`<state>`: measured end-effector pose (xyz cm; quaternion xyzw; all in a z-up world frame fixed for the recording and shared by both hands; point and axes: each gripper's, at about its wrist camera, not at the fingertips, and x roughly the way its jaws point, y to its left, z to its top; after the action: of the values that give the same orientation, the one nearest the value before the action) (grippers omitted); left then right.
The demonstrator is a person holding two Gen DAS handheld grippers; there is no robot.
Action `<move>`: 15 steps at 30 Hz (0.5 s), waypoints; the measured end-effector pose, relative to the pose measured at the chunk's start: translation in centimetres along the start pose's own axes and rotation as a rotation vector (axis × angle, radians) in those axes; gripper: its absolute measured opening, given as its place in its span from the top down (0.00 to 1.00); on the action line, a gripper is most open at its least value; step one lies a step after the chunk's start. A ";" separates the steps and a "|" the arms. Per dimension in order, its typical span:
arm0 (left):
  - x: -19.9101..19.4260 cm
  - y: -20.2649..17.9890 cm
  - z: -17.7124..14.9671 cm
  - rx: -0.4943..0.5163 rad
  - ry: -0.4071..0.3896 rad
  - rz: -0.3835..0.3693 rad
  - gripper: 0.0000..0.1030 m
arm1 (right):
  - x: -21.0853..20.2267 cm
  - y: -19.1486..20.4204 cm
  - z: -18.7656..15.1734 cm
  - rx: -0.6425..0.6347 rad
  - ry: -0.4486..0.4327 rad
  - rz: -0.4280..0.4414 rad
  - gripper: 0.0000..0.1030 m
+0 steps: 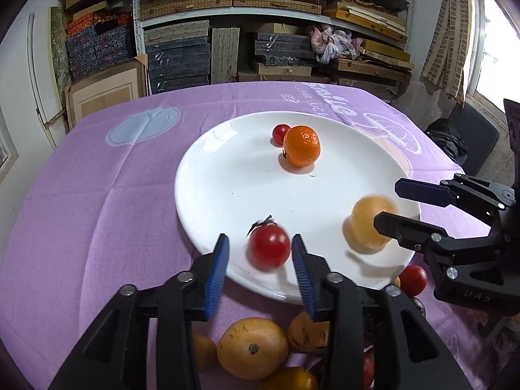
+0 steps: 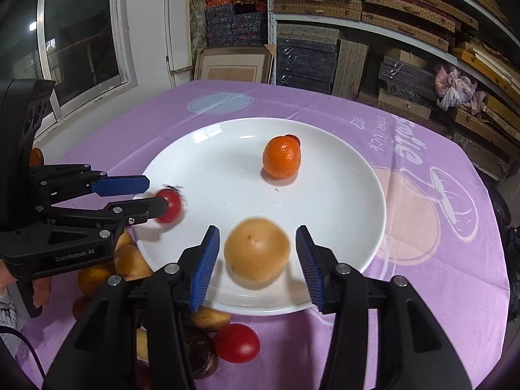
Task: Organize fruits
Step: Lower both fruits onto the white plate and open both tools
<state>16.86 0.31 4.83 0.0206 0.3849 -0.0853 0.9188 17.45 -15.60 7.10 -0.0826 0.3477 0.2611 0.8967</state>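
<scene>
A white plate [image 1: 227,175] lies on the purple cloth; it also shows in the right wrist view [image 2: 341,214]. On it are an orange mandarin [image 1: 301,145], a small red tomato [image 1: 280,132] behind it, a blurred red tomato [image 1: 269,247] and a blurred pale yellow-orange fruit [image 1: 370,224]. My left gripper [image 1: 260,256] is open, its jaws either side of the red tomato [image 2: 169,206] without touching. My right gripper [image 2: 258,260] is open around the pale fruit [image 2: 256,253], apart from it. The mandarin [image 2: 281,157] sits farther back.
A pile of loose fruit lies on the cloth in front of the plate: yellow-orange fruits [image 1: 253,347], a red tomato [image 1: 412,281], another tomato [image 2: 237,343] and a dark brown one [image 2: 201,354]. Shelves of stacked boxes [image 1: 260,16] stand behind the table.
</scene>
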 end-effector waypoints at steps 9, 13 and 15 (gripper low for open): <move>-7.0 2.3 -3.6 -0.060 -0.123 0.093 0.07 | -7.6 -0.1 -5.1 0.027 -0.117 0.011 0.07; -8.6 4.4 -7.1 -0.131 -0.126 0.126 0.06 | -8.9 -0.3 -8.2 0.057 -0.138 0.007 0.04; -8.6 5.6 -8.7 -0.185 -0.117 0.125 0.06 | -8.9 -0.7 -8.5 0.074 -0.138 0.014 0.04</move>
<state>5.78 7.89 4.64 -0.0451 0.3350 0.0069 0.9411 7.33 -22.60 6.64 -0.0287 0.2949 0.2596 0.9192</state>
